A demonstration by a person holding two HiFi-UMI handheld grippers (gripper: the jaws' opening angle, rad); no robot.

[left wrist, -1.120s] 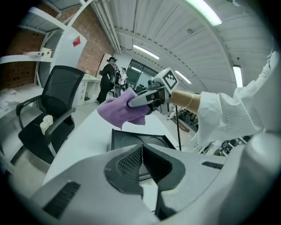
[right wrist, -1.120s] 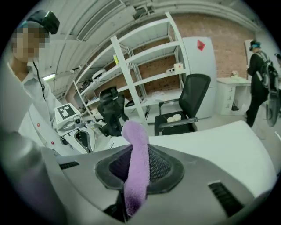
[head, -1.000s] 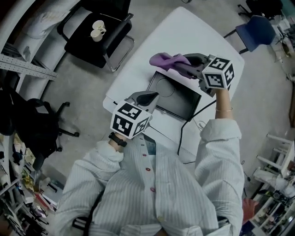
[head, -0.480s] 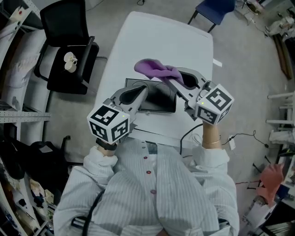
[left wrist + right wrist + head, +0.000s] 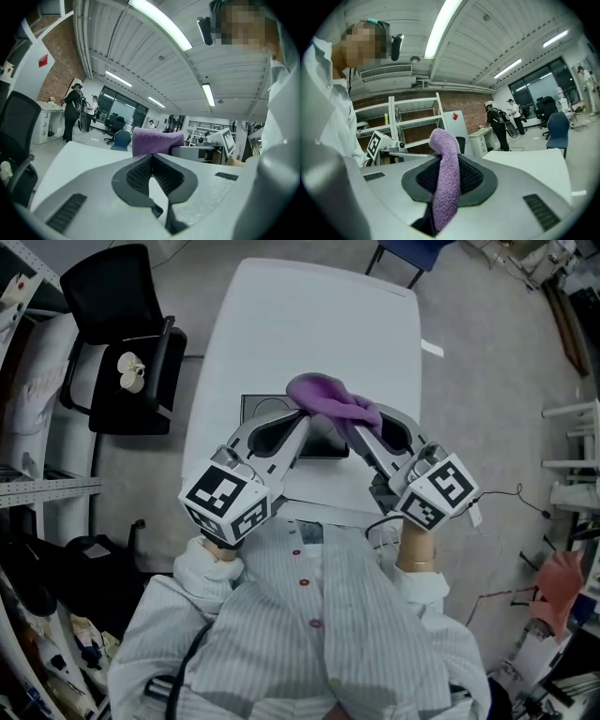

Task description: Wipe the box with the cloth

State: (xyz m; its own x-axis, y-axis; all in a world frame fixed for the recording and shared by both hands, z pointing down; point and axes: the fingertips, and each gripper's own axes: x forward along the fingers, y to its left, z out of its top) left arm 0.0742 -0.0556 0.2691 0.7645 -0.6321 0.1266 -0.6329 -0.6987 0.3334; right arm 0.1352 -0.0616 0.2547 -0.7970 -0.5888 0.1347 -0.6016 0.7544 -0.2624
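Note:
A purple cloth (image 5: 330, 404) hangs from my right gripper (image 5: 352, 429), whose jaws are shut on it. In the right gripper view the cloth (image 5: 446, 183) runs up between the pads and folds over the tips of the right gripper (image 5: 445, 159). My left gripper (image 5: 302, 420) is shut with nothing in it, and its tips nearly meet the right one's. In the left gripper view the cloth (image 5: 157, 142) shows just past the closed left gripper (image 5: 151, 158). Both grippers are raised over the shallow black box (image 5: 258, 407), which lies on the white table (image 5: 309, 324) and is partly hidden by them.
A black chair (image 5: 122, 343) with a small white object (image 5: 129, 371) on its seat stands left of the table. A blue chair (image 5: 412, 249) is at the far end. A black cable (image 5: 487, 498) trails on the floor at the right. People stand in the background of both gripper views.
Both grippers have risen and drawn together in front of the person, and now point more level. The cloth came along in the right gripper. The head view has swung, so the table now runs straight ahead.

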